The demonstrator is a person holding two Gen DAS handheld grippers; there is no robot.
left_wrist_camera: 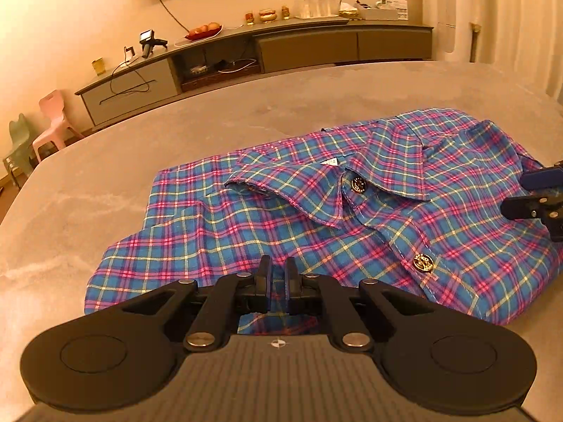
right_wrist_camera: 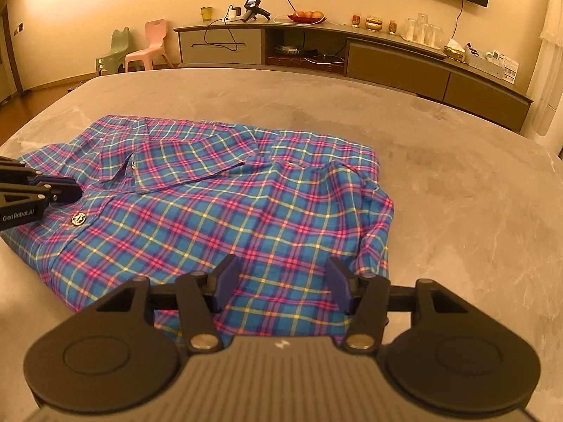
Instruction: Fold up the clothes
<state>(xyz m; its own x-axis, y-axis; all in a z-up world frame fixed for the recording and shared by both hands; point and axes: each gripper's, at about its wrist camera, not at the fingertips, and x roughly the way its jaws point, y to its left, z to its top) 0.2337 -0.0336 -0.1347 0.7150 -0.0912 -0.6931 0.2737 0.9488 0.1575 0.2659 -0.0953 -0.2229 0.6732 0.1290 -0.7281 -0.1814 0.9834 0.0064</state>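
Plaid cotton in blue, pink and yellow — that is the shirt (left_wrist_camera: 316,218) we see lying folded on the grey stone-look counter (left_wrist_camera: 211,119), collar (left_wrist_camera: 352,183) up and the button placket facing us. Two brass buttons (left_wrist_camera: 358,185) show along the placket in the left wrist view, one at the collar and one lower down. A small white label (left_wrist_camera: 330,162) sits inside the neck.

Our left hand-held gripper (left_wrist_camera: 278,272) is at the near hem of the shirt, its two fingers drawn close with only a narrow gap between them; plaid cloth shows in that gap, but we cannot tell whether the fingers actually pinch a fold. In the right wrist view the same gripper (right_wrist_camera: 75,190) enters from the left edge, over the cloth near a button (right_wrist_camera: 78,218).

Our right hand-held gripper (right_wrist_camera: 283,274) has its fingers spread wide apart, blue pads (right_wrist_camera: 230,277) facing each other over the near edge of the shirt, with nothing between them — the cloth lies below. In the left wrist view its tips (left_wrist_camera: 527,193) show at the right edge, over the shirt's side.

Beyond the counter stands a long low cabinet (right_wrist_camera: 387,59) against the wall, carrying a red dish of fruit (right_wrist_camera: 305,16) and some clear glasses (right_wrist_camera: 422,30). A pink chair (right_wrist_camera: 149,47) and a green chair (right_wrist_camera: 114,51) stand to its side.
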